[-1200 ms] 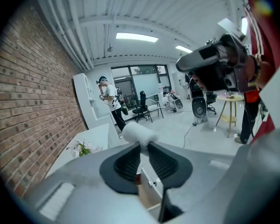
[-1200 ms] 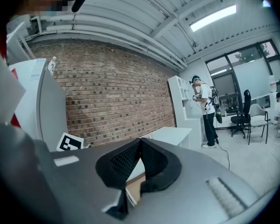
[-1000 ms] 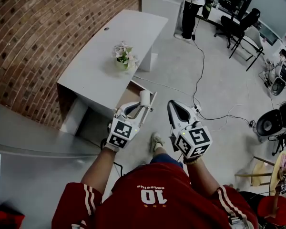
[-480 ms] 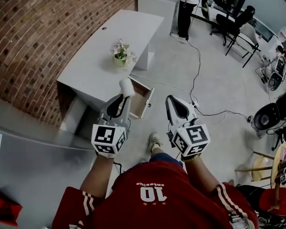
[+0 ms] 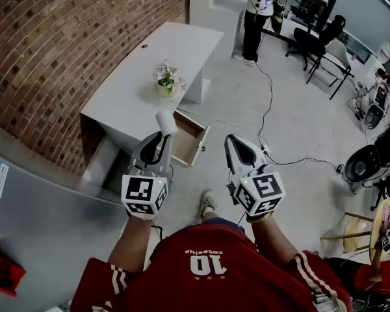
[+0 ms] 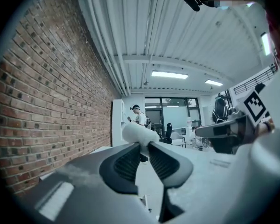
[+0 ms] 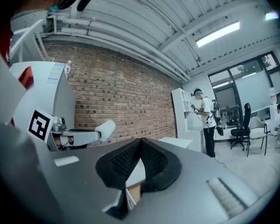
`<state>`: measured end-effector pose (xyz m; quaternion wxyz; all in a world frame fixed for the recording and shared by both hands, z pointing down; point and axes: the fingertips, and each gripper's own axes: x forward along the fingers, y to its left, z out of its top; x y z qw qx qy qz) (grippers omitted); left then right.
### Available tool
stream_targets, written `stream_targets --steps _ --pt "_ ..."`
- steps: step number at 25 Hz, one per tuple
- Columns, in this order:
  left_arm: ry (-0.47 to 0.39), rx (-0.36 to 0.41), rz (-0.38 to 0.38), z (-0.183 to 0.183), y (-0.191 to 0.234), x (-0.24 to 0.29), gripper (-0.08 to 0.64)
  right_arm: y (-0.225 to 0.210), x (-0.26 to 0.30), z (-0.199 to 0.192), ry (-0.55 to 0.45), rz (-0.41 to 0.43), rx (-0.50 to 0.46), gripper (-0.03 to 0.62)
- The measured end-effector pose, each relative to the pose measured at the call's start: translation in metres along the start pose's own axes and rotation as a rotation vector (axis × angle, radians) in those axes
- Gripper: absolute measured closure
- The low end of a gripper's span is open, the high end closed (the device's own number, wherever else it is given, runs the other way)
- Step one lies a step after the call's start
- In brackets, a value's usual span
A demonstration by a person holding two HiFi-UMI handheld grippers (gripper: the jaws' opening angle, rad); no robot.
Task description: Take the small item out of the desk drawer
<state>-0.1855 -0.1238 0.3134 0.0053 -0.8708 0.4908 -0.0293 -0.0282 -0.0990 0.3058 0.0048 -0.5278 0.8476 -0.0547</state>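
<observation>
My left gripper [image 5: 161,134] is shut on a small white cylinder [image 5: 166,122], held up above the desk's near edge, left of the open drawer [image 5: 190,140]. In the left gripper view the white cylinder [image 6: 139,134] sticks out past the closed jaws of the left gripper [image 6: 142,146]. My right gripper [image 5: 231,140] hovers to the right of the drawer, jaws together and nothing in them. The right gripper view shows the right gripper [image 7: 140,141] with tips touching, and the cylinder [image 7: 105,127] off to its left. The drawer hangs out of a white desk [image 5: 136,90].
A small flower pot [image 5: 166,80] stands on the desk top. A brick wall [image 5: 65,44] runs along the left. Cables [image 5: 273,129] cross the floor. A person [image 5: 255,12] stands at the far end near office chairs [image 5: 325,38]. My shoe [image 5: 210,201] is below the drawer.
My left gripper has risen and drawn left, away from the drawer, carrying the white cylinder. The right gripper has shifted only slightly.
</observation>
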Motion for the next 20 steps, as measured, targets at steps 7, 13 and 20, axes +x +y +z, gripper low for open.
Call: stream_targets --steps 7,13,20 --pt "0.005 0.038 0.018 0.001 -0.008 -0.008 0.488 0.006 0.0 0.002 -0.015 0.031 0.001 0.592" --pt "0.002 0.044 -0.001 0.006 -0.014 -0.01 0.488 0.006 -0.002 0.008 -0.025 0.037 -0.006 0.594" --pt "-0.005 0.031 -0.009 0.007 -0.02 -0.015 0.488 0.011 -0.007 0.008 -0.024 0.049 -0.002 0.594"
